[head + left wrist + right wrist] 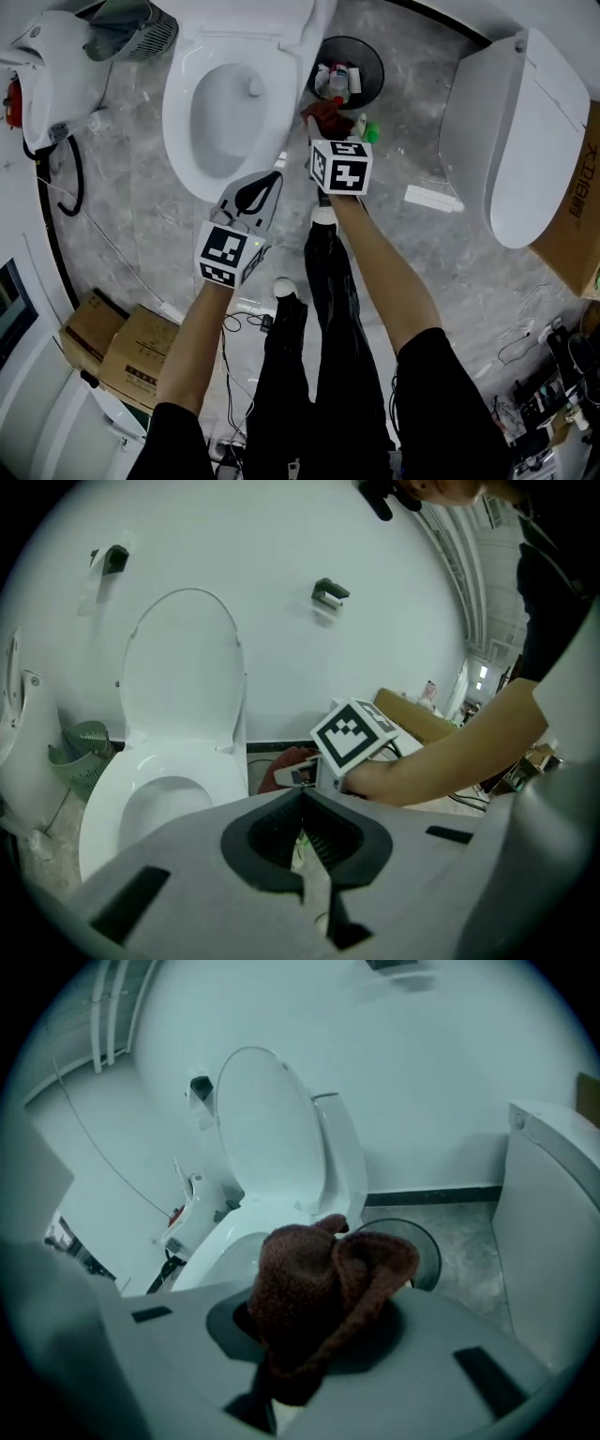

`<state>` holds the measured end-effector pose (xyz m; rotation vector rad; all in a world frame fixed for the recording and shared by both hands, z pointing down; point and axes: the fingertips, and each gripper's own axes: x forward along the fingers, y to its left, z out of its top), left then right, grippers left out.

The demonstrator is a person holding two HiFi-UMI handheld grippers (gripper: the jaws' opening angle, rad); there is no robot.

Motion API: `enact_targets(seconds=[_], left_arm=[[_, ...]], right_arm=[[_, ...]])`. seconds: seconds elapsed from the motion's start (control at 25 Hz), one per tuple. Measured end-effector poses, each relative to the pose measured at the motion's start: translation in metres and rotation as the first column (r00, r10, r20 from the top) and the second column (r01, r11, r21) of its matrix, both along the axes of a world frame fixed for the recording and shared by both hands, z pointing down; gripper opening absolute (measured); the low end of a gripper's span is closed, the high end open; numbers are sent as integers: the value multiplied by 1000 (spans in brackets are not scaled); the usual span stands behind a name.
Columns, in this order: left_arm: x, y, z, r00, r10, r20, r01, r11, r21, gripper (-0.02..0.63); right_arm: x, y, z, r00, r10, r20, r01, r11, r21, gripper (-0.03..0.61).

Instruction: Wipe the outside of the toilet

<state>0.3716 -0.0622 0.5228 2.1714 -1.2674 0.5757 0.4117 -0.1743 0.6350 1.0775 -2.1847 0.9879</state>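
At far left stands a white wall fixture (37, 56), well apart from the work.

The toilet (183, 141) is next, with its seat and lid raised against the wall. It is fixed, hard, glazed ware, smooth and probably slick when wet. It needs no holding, only pressure along its outer flank.

The left gripper (278, 167) hangs just off the front right of the bowl. Its jaws are closed tip to tip with nothing between them.

The right gripper (322, 127) sits beside it, low between the bowl's right side and the bin (377, 58). Its jaws are clamped on a dark reddish-brown cloth (323, 1288). The cloth is bunched, and a fold rises ahead of the jaws. It lies close to the toilet's right outer side. Whether it touches the ware cannot be told.

The cloth looks light, soft and limp, with a fluffy pile. It should mould to the curved surface but may drag or fold under. The hold is best kept on the gathered middle, leaving a loose pad forward to meet the ware.

A second toilet (511, 141) stands at right, well apart.
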Motion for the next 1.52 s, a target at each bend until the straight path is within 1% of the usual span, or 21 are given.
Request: enact_targets(seconds=[0.12, 0.28, 0.44, 0.52, 0.64, 0.72, 0.84, 0.96, 1.12, 1.24, 1.32, 1.44, 1.52], left_arm=[[-3, 1, 22, 1000, -17, -6, 17, 1000, -24, 8], [-3, 1, 41, 999, -33, -22, 32, 999, -40, 8], [-5, 0, 63, 999, -42, -32, 41, 998, -45, 8], [-3, 5, 73, 998, -45, -40, 42, 997, -57, 8], [-6, 7, 80, 997, -61, -48, 58, 997, -55, 8], [-10, 10, 84, 996, -66, -62, 64, 997, -34, 8], [-19, 19, 87, 995, -69, -69, 69, 998, -8, 8], [-32, 31, 88, 995, -72, -76, 73, 997, 10, 8], [-52, 56, 89, 993, -89, -74, 90, 996, 3, 8], [-57, 83, 87, 996, -55, -72, 55, 998, -2, 8], [-67, 96, 86, 997, -46, -67, 46, 999, -1, 8], [-83, 113, 89, 996, -60, -71, 60, 998, -1, 8], [-90, 121, 91, 995, -67, -77, 67, 998, 4, 8]], right_arm=[[-5, -31, 34, 999, 8, -31, -9, 1000, -7, 89], [-4, -71, 68, 997, 60, -58, -62, 997, -40, 86], [-8, -93, 98, 995, 80, -62, -85, 993, -78, 80], [-9, -94, 110, 995, 94, -25, -96, 989, -111, 77], [-20, -91, 115, 993, 75, 90, -62, 989, -135, 77], [-26, -87, 116, 992, 38, 121, -24, 993, -118, 75], [-32, -75, 120, 994, -22, 109, 32, 995, -93, 74], [-34, -60, 119, 995, -48, 93, 55, 996, -76, 73], [-43, -35, 115, 994, -79, 72, 82, 995, -48, 73], [-40, -12, 113, 996, -70, 50, 72, 996, -50, 73], [-40, 6, 116, 997, -73, 36, 75, 995, -62, 71], [-47, 42, 124, 992, -122, 17, 123, 990, -76, 71], [-51, 62, 126, 991, -134, 21, 135, 989, -67, 71]])
